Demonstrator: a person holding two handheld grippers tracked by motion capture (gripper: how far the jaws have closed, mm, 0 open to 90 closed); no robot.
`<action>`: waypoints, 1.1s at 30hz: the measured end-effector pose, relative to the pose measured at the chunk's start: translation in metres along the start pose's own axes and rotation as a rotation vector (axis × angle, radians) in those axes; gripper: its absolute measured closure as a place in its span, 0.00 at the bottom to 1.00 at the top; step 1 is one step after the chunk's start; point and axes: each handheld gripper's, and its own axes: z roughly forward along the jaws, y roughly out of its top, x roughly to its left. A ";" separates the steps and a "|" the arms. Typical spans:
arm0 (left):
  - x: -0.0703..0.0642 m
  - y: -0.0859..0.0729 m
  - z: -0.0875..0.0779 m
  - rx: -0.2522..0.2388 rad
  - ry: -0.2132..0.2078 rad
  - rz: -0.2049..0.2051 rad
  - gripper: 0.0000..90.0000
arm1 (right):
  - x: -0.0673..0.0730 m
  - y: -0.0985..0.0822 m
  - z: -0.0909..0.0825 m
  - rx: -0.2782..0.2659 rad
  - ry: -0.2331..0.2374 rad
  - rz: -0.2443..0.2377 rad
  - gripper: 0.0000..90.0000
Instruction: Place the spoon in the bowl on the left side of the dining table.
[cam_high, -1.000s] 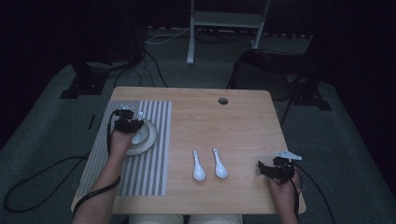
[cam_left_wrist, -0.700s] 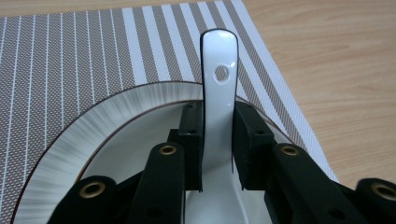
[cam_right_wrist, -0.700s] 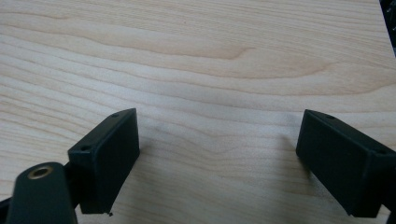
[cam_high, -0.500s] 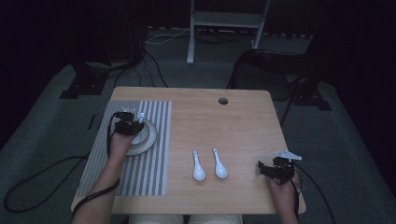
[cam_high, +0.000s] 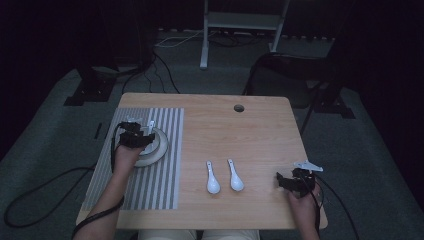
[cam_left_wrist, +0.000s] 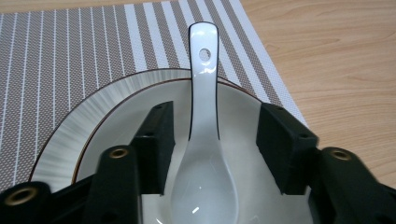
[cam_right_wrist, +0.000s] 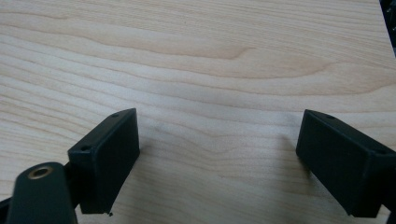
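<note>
A white ceramic spoon (cam_left_wrist: 205, 154) lies in a shallow white bowl (cam_left_wrist: 79, 126), its handle resting over the far rim. My left gripper (cam_left_wrist: 215, 121) hangs over the bowl (cam_high: 156, 149) with the spoon between its jaws. The jaws have just been opening, and a gap shows on each side of the spoon. The bowl sits on a striped placemat (cam_high: 150, 185) at the table's left. Two more white spoons (cam_high: 212, 178) (cam_high: 235, 176) lie side by side on the bare wood. My right gripper (cam_high: 281, 181) rests open near the front right corner, nothing between its jaws (cam_right_wrist: 217, 140).
The wooden table (cam_right_wrist: 210, 56) has a round cable hole (cam_high: 239, 107) near its far edge. Cables trail from both grippers off the front edge. Beyond the table, a metal stand and dark equipment sit on the carpet.
The left gripper has edged slightly toward the person over the bowl. The right hand and the two spoons on the wood have stayed in place.
</note>
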 end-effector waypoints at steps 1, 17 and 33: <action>0.000 0.000 -0.001 -0.001 0.002 -0.005 0.49 | 0.000 0.000 0.000 0.000 0.000 0.000 0.14; -0.005 -0.007 -0.016 0.008 -0.024 0.000 0.21 | 0.000 0.000 0.000 0.000 0.000 0.000 0.14; -0.006 -0.029 -0.044 -0.078 -0.028 0.070 0.10 | 0.000 0.000 0.000 0.000 0.000 0.000 0.14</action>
